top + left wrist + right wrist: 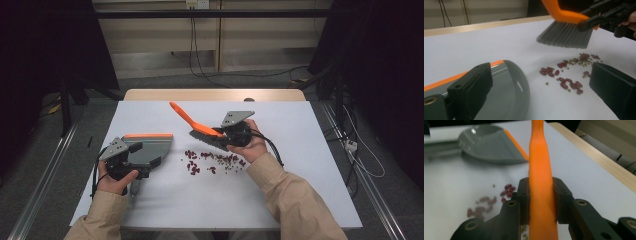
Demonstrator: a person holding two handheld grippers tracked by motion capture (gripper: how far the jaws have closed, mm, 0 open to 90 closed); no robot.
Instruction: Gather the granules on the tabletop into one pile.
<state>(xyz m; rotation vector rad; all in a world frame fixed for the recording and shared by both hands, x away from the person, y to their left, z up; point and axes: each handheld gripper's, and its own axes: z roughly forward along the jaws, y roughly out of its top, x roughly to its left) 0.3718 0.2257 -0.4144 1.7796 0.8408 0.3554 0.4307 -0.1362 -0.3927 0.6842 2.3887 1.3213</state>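
While the right gripper point(541, 202) clamps the light, stiff brush point(200, 127) by its orange handle above scattered beans point(212, 161), the left gripper point(134, 161), jaws wide, straddles the rigid dustpan point(150, 147) handle nearby.

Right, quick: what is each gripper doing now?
Left gripper: fingers wide apart around the dustpan, not clamped.
Right gripper: shut on the brush.

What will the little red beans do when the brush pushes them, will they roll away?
Probably some will. The red beans are small, smooth and loose on the flat white table, so they would likely skid and roll apart. The brush in the right tool has soft-looking bristles, so a few may slip past before reaching the dustpan.
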